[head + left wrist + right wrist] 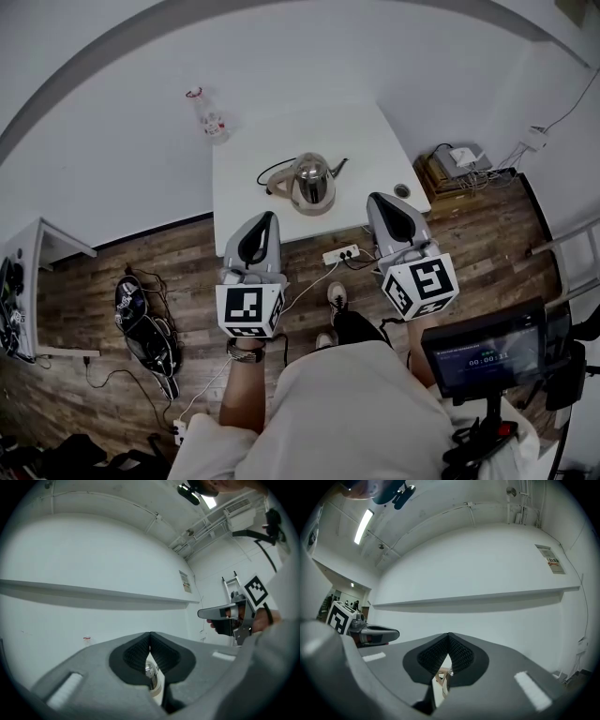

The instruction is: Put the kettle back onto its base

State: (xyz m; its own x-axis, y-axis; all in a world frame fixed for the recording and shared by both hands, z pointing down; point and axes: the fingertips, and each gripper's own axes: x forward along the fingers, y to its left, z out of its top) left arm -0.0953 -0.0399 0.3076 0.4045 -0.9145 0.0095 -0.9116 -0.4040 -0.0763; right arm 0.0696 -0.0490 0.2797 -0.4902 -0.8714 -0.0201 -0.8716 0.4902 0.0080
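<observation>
A shiny steel kettle (314, 181) with a light handle at its left and its spout to the right stands near the front of the white table (281, 131). A pale round base (316, 208) seems to lie under it, but I cannot tell whether it is seated. My left gripper (265, 217) hovers at the table's front edge, left of the kettle, shut and empty. My right gripper (380, 199) hovers to the kettle's right, also shut and empty. Both gripper views show closed pads, with the kettle (151, 671) (443, 679) glimpsed below them.
A small clear bottle (208, 117) with a red cap stands at the table's far left corner. A small round object (402, 190) lies near the table's right edge. On the wooden floor are a power strip (340, 254), cables and black gear (141, 319). A screen (487, 354) sits at right.
</observation>
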